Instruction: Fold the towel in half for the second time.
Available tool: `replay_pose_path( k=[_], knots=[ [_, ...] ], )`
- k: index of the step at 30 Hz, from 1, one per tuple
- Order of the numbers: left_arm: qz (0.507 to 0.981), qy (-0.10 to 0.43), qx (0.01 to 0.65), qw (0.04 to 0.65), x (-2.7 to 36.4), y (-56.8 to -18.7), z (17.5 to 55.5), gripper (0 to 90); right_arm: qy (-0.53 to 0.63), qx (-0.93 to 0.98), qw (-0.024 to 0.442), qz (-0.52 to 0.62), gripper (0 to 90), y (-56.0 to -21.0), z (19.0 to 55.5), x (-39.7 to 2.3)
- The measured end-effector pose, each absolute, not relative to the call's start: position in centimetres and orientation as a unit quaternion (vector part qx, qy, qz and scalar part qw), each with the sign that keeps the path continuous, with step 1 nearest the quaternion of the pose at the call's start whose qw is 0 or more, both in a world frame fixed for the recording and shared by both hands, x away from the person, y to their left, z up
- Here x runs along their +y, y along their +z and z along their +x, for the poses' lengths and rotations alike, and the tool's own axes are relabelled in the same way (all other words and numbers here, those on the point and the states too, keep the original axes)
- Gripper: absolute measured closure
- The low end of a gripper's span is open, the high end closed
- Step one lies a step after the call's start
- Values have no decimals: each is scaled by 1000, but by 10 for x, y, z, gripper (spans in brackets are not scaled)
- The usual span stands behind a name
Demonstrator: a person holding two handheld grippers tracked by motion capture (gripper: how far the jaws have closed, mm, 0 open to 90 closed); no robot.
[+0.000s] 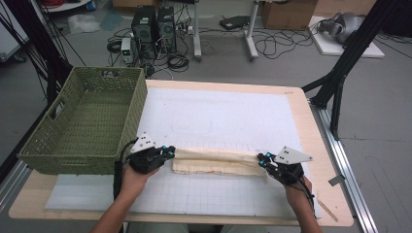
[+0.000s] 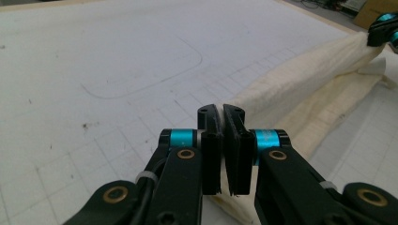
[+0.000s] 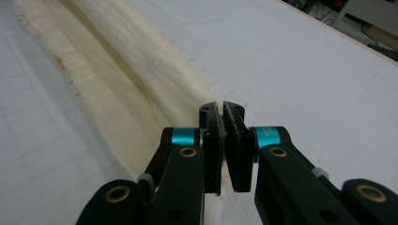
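Cream cloth (image 1: 216, 161) lies folded into a long narrow band near the front edge of the table (image 1: 318, 145), on the white gridded mat (image 1: 228, 114), stretched between the two grippers. The left gripper (image 1: 170, 152) pinches its left end, the right gripper (image 1: 261, 158) its right end, and the upper layer hangs taut between them, slightly off the mat.

The main risk, as I judge it, is a thin edge slipping out of one grip: if the hands pull apart unevenly, or one lifts faster, the fold could sag, twist or fall open. Only a little fabric seems caught in each jaw pair, so a sharp tug might free it. The green wicker basket (image 1: 85, 121) stands at the left edge, just beside the left hand (image 1: 132, 179), and a sideways swing could knock its wall.

In both gripper views the black jaws are clenched almost together, with cream fabric squeezed between the pads.
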State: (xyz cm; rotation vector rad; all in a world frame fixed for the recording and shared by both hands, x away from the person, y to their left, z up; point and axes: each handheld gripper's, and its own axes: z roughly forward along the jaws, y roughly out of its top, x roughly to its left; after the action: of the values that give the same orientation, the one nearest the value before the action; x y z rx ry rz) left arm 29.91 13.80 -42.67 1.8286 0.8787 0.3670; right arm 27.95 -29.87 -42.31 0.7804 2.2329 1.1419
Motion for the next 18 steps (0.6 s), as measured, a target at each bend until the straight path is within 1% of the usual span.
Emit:
replay_pose_path(
  k=[5,9,13,14,15,16,17,18],
  knots=[
    [767,147,363,507,142,-433,289,849,430,825,251,267,862,-420,268,-300],
    [782,145,370,481,142,-442,285,844,411,842,236,258,859,-430,264,-299],
    [787,143,375,469,140,-444,282,824,382,856,235,256,859,-436,262,-294],
    [784,145,379,470,140,-442,281,777,385,856,235,254,857,-436,262,-293],
    [776,147,389,474,141,-440,281,711,381,857,235,255,855,-436,261,-293],
    [767,151,401,477,142,-437,281,616,379,858,237,253,853,-436,261,-293],
    [760,167,412,475,143,-432,280,550,374,859,238,256,852,-436,261,-293],
    [751,185,418,476,143,-426,279,522,374,859,238,256,852,-437,261,-293]
  ],
)
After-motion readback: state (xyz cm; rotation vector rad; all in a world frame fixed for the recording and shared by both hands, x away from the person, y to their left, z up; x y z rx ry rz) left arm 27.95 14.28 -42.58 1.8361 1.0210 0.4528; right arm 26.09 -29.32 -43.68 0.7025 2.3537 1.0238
